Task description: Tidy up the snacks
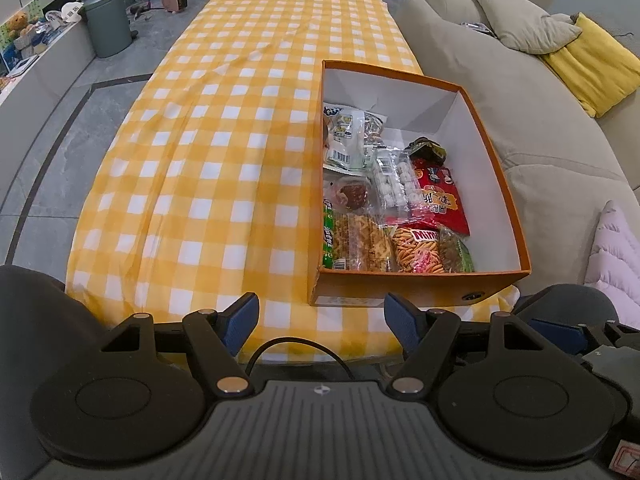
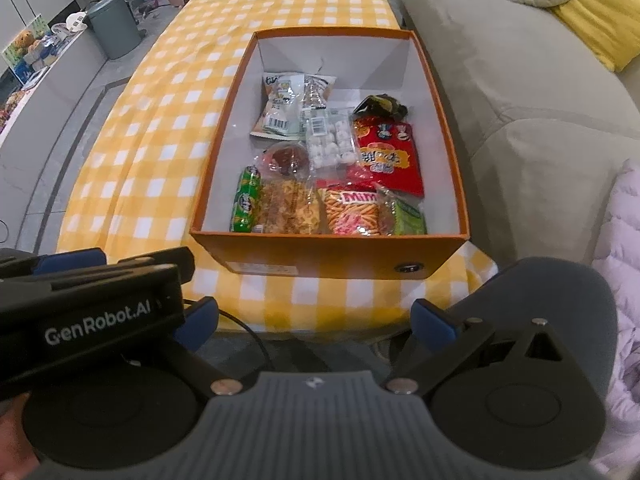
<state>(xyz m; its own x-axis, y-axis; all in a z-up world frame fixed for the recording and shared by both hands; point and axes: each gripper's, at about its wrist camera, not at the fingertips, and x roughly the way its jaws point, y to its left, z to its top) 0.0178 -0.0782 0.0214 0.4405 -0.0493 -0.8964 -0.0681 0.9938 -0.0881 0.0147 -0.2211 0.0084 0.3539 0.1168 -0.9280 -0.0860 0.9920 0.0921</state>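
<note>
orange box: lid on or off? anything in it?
Lid off, partly filled. The orange box is open-topped with white inner walls showing; snack packets cover the near floor, the far end is bare. No lid in view.

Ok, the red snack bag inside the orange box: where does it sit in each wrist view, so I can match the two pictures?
Left wrist: the red snack bag lies right of centre, inside the orange box, beside the clear pack of white candies.
Right wrist: the bag lies just above centre, towards the box's right wall.
Shared landmark: the dark crumpled packet just beyond the bag's far end.
</note>
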